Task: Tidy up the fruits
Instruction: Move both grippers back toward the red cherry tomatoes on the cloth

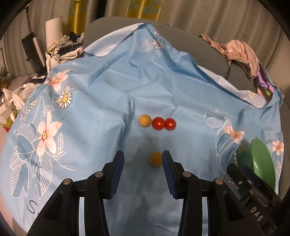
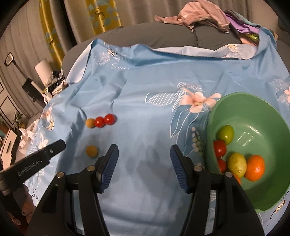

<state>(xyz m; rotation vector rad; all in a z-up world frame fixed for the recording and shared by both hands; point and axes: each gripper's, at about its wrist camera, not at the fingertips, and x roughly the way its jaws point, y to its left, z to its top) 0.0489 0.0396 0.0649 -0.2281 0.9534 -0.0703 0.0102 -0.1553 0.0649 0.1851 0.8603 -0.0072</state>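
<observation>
A tan round fruit (image 1: 155, 159) lies on the blue flowered cloth (image 1: 101, 94) between the fingers of my left gripper (image 1: 143, 156). It sits close to the right pad, and the jaws stand open and apart from it. Beyond it, another tan fruit (image 1: 144, 120) and two red tomatoes (image 1: 158, 123) (image 1: 170, 124) form a row. My right gripper (image 2: 143, 150) hovers open over bare cloth with nothing between its fingers. To its right stands a green bowl (image 2: 268, 112) holding a green fruit (image 2: 225, 134), tomatoes (image 2: 219, 148), a lemon (image 2: 237, 164) and an orange (image 2: 254, 168).
The cloth drapes over a grey sofa (image 2: 163, 36) with crumpled clothes (image 2: 199, 16) piled at the back right. Bags and clutter (image 1: 16, 101) sit on the floor at the left. The left gripper's finger (image 2: 54, 148) shows at the right wrist view's lower left.
</observation>
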